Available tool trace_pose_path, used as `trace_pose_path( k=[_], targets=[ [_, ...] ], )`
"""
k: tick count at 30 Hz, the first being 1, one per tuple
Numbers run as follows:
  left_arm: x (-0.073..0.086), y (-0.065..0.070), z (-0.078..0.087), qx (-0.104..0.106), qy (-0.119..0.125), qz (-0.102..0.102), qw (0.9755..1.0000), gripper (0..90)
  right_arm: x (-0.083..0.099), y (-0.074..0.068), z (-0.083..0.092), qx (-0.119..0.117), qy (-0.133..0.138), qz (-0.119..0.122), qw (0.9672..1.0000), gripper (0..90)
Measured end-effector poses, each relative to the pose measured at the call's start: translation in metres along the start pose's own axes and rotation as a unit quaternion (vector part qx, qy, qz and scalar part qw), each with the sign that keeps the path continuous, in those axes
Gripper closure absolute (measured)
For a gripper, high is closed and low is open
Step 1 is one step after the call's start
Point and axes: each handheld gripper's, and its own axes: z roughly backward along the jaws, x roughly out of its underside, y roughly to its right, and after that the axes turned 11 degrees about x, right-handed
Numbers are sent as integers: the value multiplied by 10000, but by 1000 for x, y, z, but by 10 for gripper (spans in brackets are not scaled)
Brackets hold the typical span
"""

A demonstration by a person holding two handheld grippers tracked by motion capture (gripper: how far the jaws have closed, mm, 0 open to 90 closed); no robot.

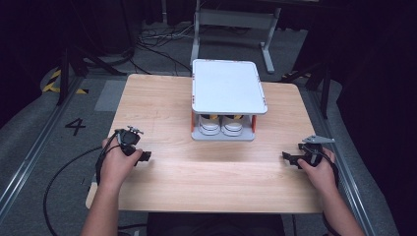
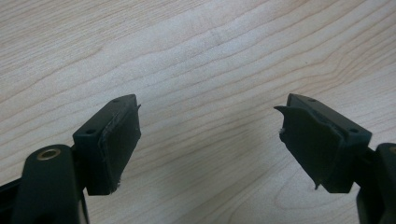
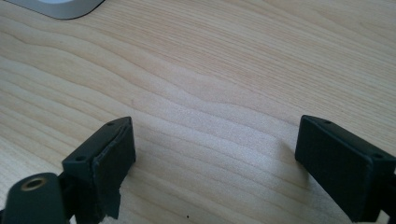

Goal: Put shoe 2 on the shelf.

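At the near edge of the table (image 1: 206,187) I have both hands resting on the wood, the left gripper (image 1: 142,156) toward the left side and the right gripper (image 1: 287,158) toward the right, well apart and both pointing inward. From above the jaws are too small for me to judge. The left gripper view settles it for that side: left gripper (image 2: 210,140) has its two black jaws spread wide with only bare wood grain between them, and the pad lining looks frayed at the edges. The right gripper (image 3: 215,163) in its own view also stands wide apart, holding nothing, low over the boards.

Between and beyond the grippers, toward the middle of the table, sits a small two-level rack (image 1: 224,135) with a white tray top (image 1: 226,88) on orange posts. A pair of white shoes (image 1: 221,125) stands side by side on its lower shelf, toes toward me; I think there is yellow inside them, though it is hard to tell. A grey rounded corner at the top left of the right gripper view may be that rack's base.

The tabletop is pale wood. Around it is a dark room with grey floor, a painted 4 (image 1: 75,126), cables (image 1: 162,46) and a grey metal stand (image 1: 236,19) behind.
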Motion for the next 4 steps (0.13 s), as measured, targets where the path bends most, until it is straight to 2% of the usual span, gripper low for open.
trace_pose_path(
  k=[4],
  targets=[
    [-1,0,0,6,17,-43,10000,203,0,0,0,0,1,3,10000,123]
  ],
)
